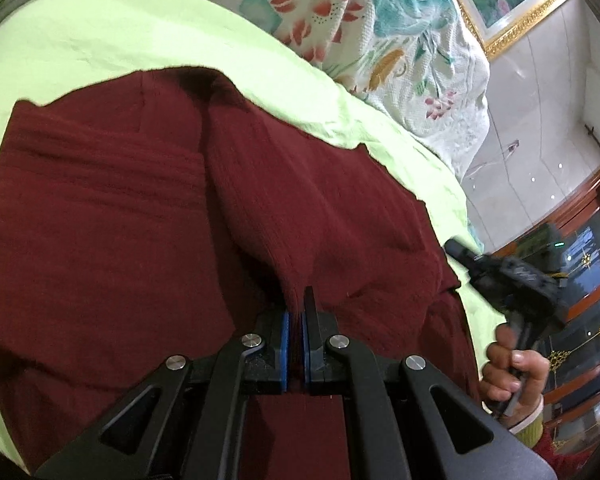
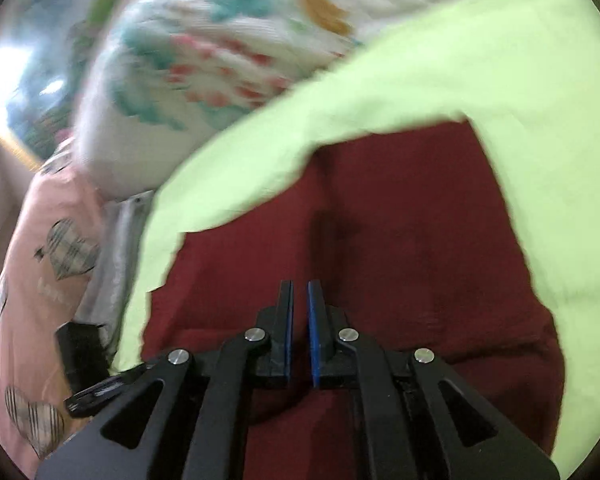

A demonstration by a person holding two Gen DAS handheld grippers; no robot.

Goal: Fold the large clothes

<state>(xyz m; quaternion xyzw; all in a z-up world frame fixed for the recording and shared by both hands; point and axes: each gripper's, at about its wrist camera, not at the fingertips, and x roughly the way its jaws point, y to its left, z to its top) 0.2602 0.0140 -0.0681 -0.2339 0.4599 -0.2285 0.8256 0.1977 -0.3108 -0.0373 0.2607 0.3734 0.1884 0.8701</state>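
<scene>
Dark red ribbed knit garment (image 1: 112, 216), rumpled and partly doubled over with a raised fold through its middle, lying on light-green sheet (image 1: 100, 40).

A light green sheet (image 1: 112, 36) covers the bed, and a white quilt (image 1: 404, 32) printed with red flowers, teal leaves and an orange fish is bunched just beyond it. Behind the quilt hangs a gold-framed picture (image 1: 512, 4), and a pink pillow (image 2: 32, 264) with striped hearts lies beside the sheet's edge. Past the sheet's far corner stands a wood-framed glass cabinet (image 1: 580, 280).
</scene>
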